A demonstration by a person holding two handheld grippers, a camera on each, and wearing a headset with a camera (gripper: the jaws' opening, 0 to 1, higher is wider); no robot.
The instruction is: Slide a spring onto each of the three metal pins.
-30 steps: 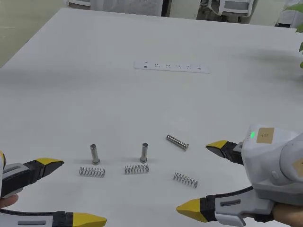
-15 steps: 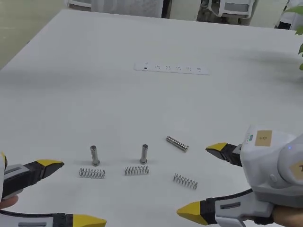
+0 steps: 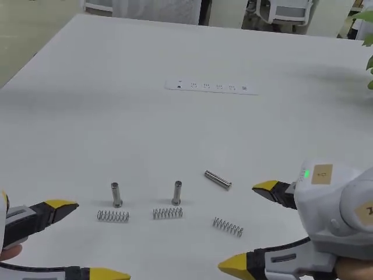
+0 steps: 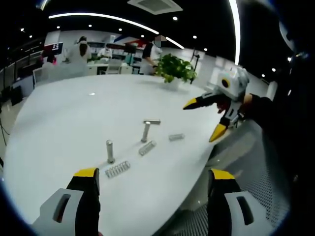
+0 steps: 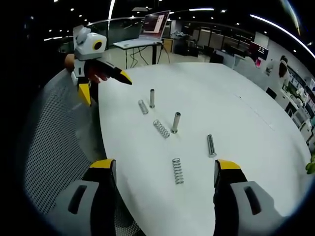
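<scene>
Two metal pins stand upright on the white table: a left pin (image 3: 116, 194) and a middle pin (image 3: 177, 192). The third pin (image 3: 218, 179) lies on its side to the right. A spring lies in front of each: left spring (image 3: 113, 216), middle spring (image 3: 168, 213), right spring (image 3: 228, 227). My left gripper (image 3: 80, 239) is open at the lower left, short of the left spring. My right gripper (image 3: 255, 226) is open at the lower right, just right of the right spring. In the right gripper view the right spring (image 5: 177, 170) lies between the open jaws. The left gripper view shows the left spring (image 4: 117, 168) ahead.
A white power strip (image 3: 210, 87) lies flat on the table further back. Office chairs (image 3: 285, 10) stand beyond the far edge, and a green plant (image 4: 174, 70) stands at the table's right side. The table's near edge runs just under both grippers.
The head camera has tilted slightly, so the whole scene shifted a little. My right gripper has dropped slightly lower in the view. Pins and springs have not moved.
</scene>
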